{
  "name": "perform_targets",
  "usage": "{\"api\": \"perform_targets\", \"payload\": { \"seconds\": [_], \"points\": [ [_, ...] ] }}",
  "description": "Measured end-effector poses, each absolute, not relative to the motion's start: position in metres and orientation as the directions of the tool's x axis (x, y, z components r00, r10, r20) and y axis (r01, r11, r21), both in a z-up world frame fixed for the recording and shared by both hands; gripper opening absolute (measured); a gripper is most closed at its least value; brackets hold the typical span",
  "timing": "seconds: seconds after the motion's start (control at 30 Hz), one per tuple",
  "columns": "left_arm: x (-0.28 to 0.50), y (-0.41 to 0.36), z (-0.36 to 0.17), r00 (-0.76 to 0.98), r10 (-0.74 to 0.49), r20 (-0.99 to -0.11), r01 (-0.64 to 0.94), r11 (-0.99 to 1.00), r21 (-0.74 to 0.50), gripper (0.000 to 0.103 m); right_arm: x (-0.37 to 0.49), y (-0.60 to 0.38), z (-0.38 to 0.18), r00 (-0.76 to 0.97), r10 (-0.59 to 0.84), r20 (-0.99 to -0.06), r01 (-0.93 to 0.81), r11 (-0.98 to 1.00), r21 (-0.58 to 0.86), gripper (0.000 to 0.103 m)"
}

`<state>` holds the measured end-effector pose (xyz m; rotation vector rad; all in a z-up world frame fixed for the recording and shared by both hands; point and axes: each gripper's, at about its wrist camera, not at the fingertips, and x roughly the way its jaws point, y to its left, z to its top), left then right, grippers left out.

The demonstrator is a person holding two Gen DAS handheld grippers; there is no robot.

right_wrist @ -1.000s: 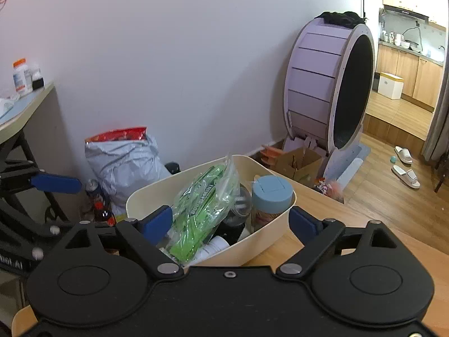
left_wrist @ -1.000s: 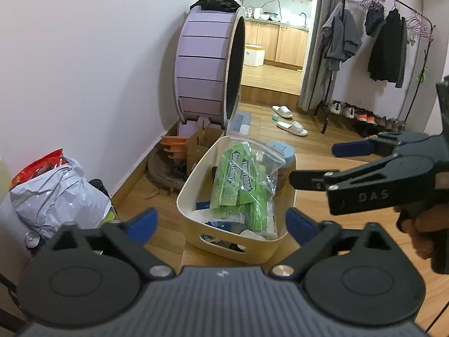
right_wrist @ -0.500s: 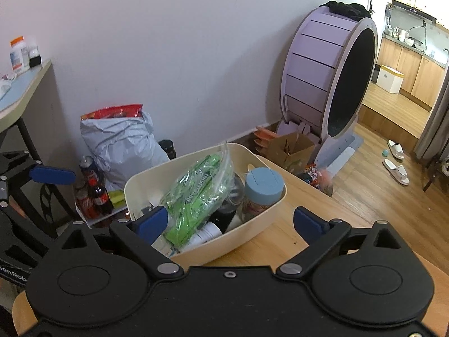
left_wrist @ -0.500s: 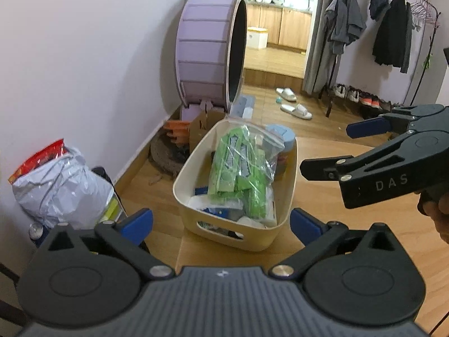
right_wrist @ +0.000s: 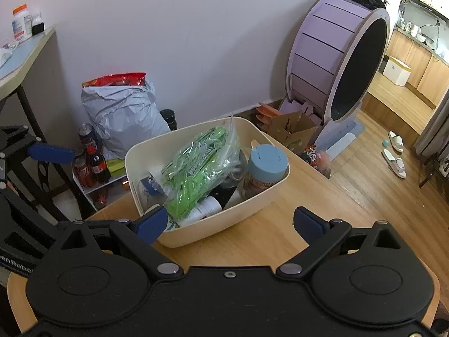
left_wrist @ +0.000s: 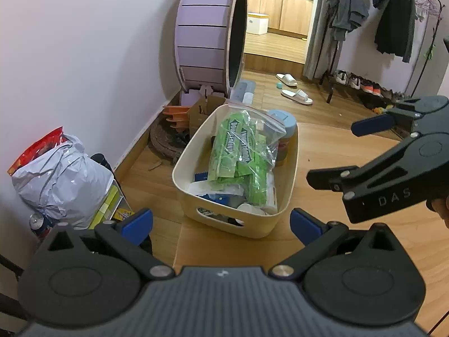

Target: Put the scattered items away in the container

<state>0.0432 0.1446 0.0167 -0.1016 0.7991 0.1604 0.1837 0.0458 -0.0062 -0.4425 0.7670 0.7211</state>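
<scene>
**Kid:** Where is the container?

**Helper:** The cream container (left_wrist: 286, 193) sits on the wooden worktop (left_wrist: 331, 151), at its corner near the white wall. It is just in front of the left tool (left_wrist: 221, 220) and a bit away from it, not touching.

**Kid:** What is in it?

**Helper:** A clear bag of green gum packs (left_wrist: 241, 154) lies on top. A jar with a blue lid (left_wrist: 286, 123) stands at the far end. There are some white cups and other small things below, hard to tell apart.

**Kid:** Is the left tool holding anything?

**Helper:** No. Its two blue tips are wide apart, with nothing between them.

**Kid:** And the right tool (right_wrist: 231, 223)?

**Helper:** It is wide too, and empty. In its own view the container is close ahead. One blue tip shows in front of the container's near corner. I cannot tell if it touches. From the left view, it hangs off to the right side over the worktop.
</scene>
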Motion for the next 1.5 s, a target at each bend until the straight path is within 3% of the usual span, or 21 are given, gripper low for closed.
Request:
{"api": "perform_targets", "payload": {
  "seconds": [1.5],
  "points": [
    [0.0424, 0.1500, 0.0171, 0.664, 0.158, -0.731, -0.191, 0.981, 0.038, 0.103, 0.1801, 0.0460, -0.0143, 0.463, 0.349, -0.815, -0.760, 0.630, -0.162, 0.097]
  ]
}}
